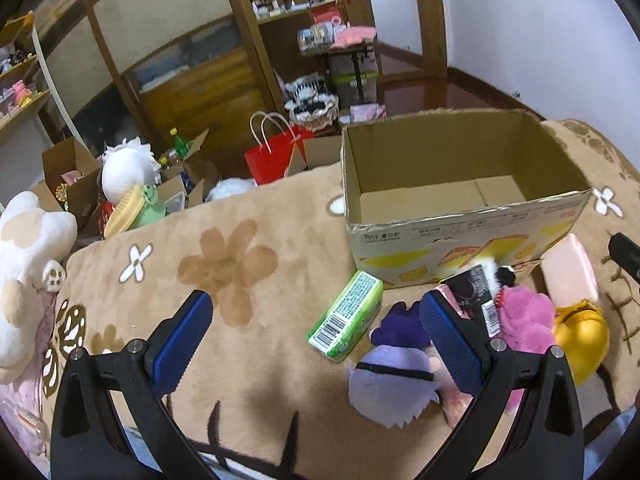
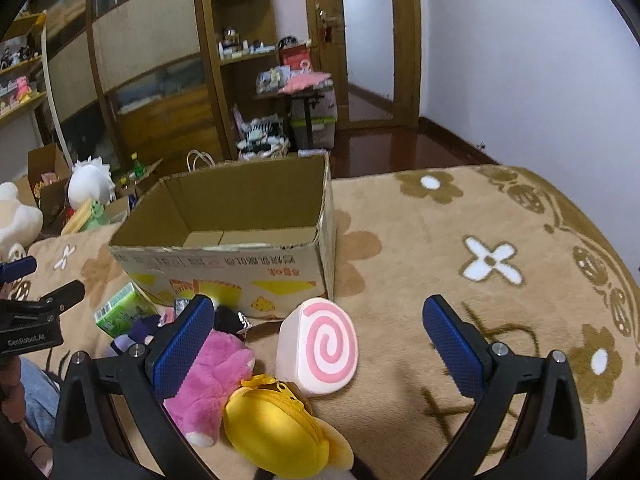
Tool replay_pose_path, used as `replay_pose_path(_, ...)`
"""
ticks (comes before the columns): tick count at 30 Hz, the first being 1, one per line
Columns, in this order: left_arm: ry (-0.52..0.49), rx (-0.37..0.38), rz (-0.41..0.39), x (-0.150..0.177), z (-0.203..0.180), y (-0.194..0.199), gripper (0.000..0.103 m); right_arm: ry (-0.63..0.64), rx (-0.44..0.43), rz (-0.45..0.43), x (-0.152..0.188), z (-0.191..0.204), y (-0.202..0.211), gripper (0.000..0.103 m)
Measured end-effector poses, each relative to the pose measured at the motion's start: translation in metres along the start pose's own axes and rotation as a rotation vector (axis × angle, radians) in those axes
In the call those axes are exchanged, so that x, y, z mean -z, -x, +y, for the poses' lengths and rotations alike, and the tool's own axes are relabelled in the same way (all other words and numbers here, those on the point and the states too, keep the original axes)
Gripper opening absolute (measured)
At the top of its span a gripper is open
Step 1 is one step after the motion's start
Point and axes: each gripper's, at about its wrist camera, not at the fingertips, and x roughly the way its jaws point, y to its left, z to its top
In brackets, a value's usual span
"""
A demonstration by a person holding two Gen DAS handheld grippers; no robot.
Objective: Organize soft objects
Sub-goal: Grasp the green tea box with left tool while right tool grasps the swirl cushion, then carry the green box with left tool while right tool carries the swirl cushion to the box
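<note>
An open cardboard box [image 1: 468,240] [image 2: 224,264] stands empty on the brown flowered blanket [image 1: 248,264]. In front of it lie a purple plush [image 1: 392,384], a pink plush [image 2: 212,376] [image 1: 524,320], a yellow plush [image 2: 276,420] [image 1: 580,340], a pink swirl-roll cushion [image 2: 320,348] [image 1: 570,276] and a green packet [image 1: 346,316] [image 2: 120,312]. My left gripper [image 1: 316,320] is open, above the blanket left of the pile. My right gripper [image 2: 318,328] is open, with the swirl-roll cushion between its fingers.
A small black packet [image 1: 474,288] lies by the box. Beyond the bed edge are a red paper bag [image 1: 272,160], open boxes with toys [image 1: 72,176] and a white plush [image 1: 24,272]. Wooden cabinets stand behind.
</note>
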Motion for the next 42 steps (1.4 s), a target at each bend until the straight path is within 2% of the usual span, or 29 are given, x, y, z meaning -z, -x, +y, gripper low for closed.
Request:
replay_pose_path(5,-0.011,-0.001,0.066,-0.001,-0.008,-0.026,0.102,-0.009,-0.012,0.059,0.002,0.0,-0.025,0.103)
replay_pose_path(11,0.0,-0.005,0.11,-0.005,-0.012,-0.049,0.102,-0.039,-0.029,0.116,0.006,-0.005,-0.05,0.103)
replay_pose_path(22,0.018,0.009,0.185,-0.004,-0.016,-0.077,0.102,-0.084,-0.051,0.183,0.011,-0.014,-0.08,0.103)
replay_pose_path(26,0.021,0.001,0.201,-0.002,-0.016,-0.083,0.101,-0.079,-0.026,0.178,0.013,-0.014,-0.082,0.102)
replay_pose_path(29,0.041,0.016,0.215,-0.002,-0.014,-0.087,0.092,-0.091,-0.038,0.189,0.014,-0.017,-0.083,0.095)
replay_pose_path(31,0.052,0.035,0.23,0.0,-0.013,-0.09,0.072,-0.105,-0.059,0.211,0.015,-0.018,-0.087,0.082)
replay_pose_path(32,0.05,0.045,0.239,0.0,-0.013,-0.093,0.055,-0.115,-0.078,0.227,0.016,-0.019,-0.09,0.076)
replay_pose_path(33,0.05,0.054,0.244,0.001,-0.013,-0.093,0.05,-0.121,-0.089,0.237,0.018,-0.02,-0.092,0.063)
replay_pose_path(35,0.06,0.068,0.242,0.001,-0.013,-0.093,0.048,-0.131,-0.102,0.261,0.02,-0.022,-0.097,0.059)
replay_pose_path(42,0.056,0.077,0.22,0.001,-0.016,-0.088,0.041,-0.133,-0.114,0.25,0.02,-0.024,-0.097,0.046)
